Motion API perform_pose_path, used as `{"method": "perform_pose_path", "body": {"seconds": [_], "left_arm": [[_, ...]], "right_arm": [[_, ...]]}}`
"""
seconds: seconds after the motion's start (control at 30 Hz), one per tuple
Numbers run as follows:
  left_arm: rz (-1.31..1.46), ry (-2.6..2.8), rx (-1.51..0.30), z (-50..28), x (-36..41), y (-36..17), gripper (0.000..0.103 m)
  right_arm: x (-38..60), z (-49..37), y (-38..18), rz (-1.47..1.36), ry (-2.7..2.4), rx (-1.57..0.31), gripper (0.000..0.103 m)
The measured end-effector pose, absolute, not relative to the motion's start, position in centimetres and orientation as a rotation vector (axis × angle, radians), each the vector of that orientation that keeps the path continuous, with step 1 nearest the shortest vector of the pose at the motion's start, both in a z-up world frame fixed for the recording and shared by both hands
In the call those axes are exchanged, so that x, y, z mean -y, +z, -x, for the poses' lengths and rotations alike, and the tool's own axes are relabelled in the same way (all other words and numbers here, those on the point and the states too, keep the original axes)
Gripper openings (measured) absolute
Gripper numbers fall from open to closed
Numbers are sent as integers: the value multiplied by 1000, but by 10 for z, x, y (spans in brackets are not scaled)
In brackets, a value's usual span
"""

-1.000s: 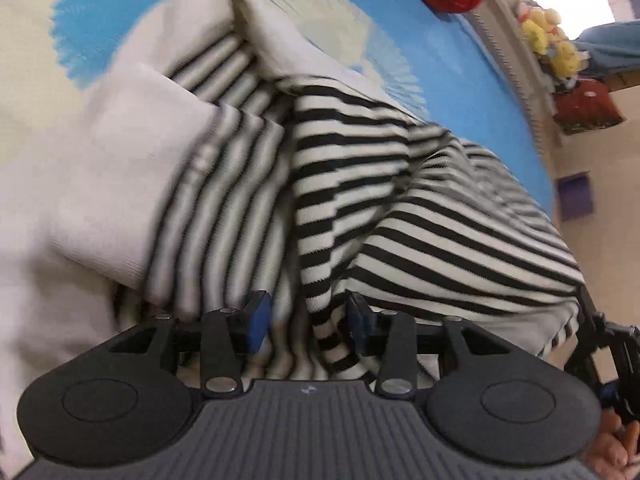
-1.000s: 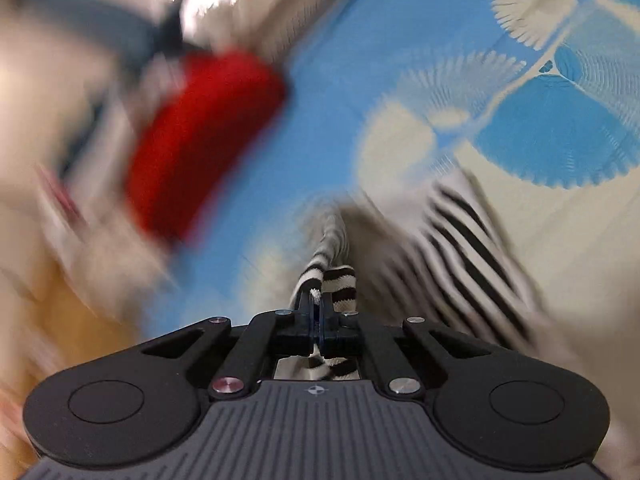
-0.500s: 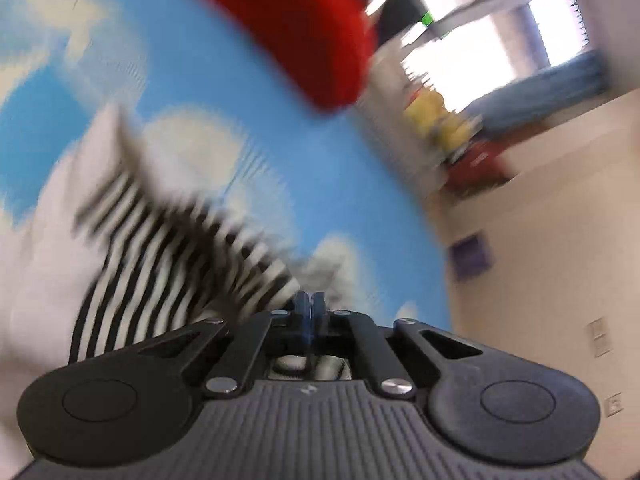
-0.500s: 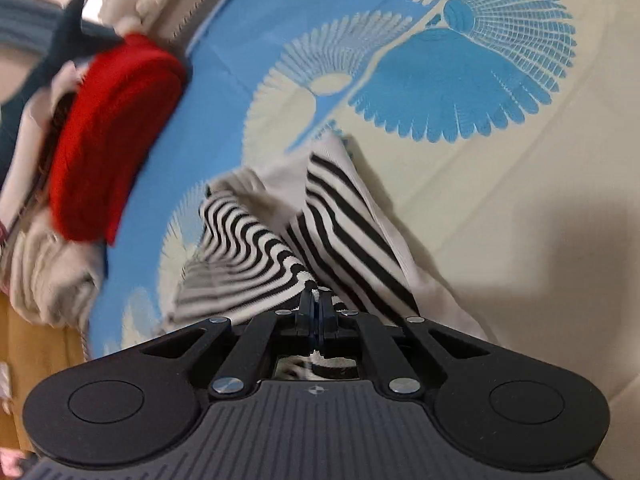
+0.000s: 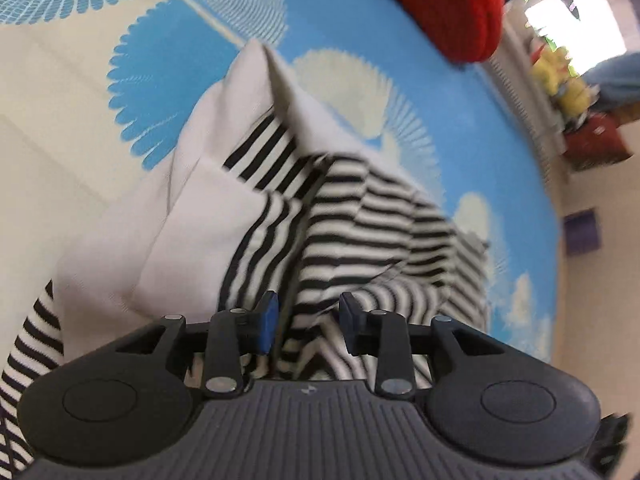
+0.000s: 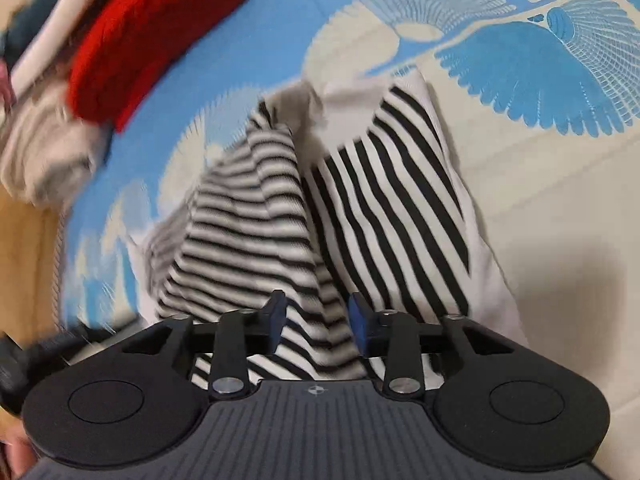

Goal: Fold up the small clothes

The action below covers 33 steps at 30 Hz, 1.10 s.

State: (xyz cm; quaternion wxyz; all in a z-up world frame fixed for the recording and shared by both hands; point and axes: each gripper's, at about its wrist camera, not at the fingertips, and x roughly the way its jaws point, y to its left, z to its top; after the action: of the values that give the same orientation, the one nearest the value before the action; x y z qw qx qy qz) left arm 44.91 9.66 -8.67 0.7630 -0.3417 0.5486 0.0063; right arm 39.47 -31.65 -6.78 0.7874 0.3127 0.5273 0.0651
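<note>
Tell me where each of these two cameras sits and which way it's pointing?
Left wrist: sits behind the left gripper, looking forward and down at the striped garment; its open fingers show.
Right wrist: sits behind the right gripper, looking down at the garment; open fingers and a bit of skin at the lower left edge show.
Shared: garment, blue patterned cover, red knit item.
</note>
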Motion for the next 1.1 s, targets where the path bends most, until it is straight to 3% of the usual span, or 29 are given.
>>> {"method": "perform_pose_path", "body": {"seconds": [0.2,0.23,0.27,0.43,0.63,0.67,0.7,0.73,0.83,0.97,1.03,1.1], "left_arm": [[894,52,-1185,-448,-106,-109,36],[926,54,-1160,-448,-108,-107,36],[955,54,-1131,-448,-111,-105,36],[927,36,-1151,-450,-105,-104,36],[817,18,-1216,-454,-90,-107,35],[774,24,-1235,-456,-86,-107,28],[744,27,-1246,-457,-86,-107,8],[737,30,-1230,-456,-88,-105,0],[739,4,-1007,-452,-107,-65,1],[696,33,-734,-441,-133,-16,1],[715,79,-800,-441,-144,-24,1],[707,150,-983,-445,-149,-51,1]], "right_arm": [[296,-402,-87,-657,120,-1188,35],[291,-402,-89,-652,120,-1194,29],[289,-402,-89,-656,121,-1186,1],[324,-392,-71,-806,-88,-981,1],[329,-397,-97,-845,-106,-1138,6],[326,-398,-97,-833,-95,-1145,6],[321,-400,-96,-812,-81,-1147,6],[319,-402,-94,-795,-71,-1147,6],[320,-402,-82,-841,-36,-1059,1],[343,-383,-46,-1029,46,-768,1],[349,-378,-38,-1037,64,-744,1],[349,-381,-54,-998,44,-916,1]]}}
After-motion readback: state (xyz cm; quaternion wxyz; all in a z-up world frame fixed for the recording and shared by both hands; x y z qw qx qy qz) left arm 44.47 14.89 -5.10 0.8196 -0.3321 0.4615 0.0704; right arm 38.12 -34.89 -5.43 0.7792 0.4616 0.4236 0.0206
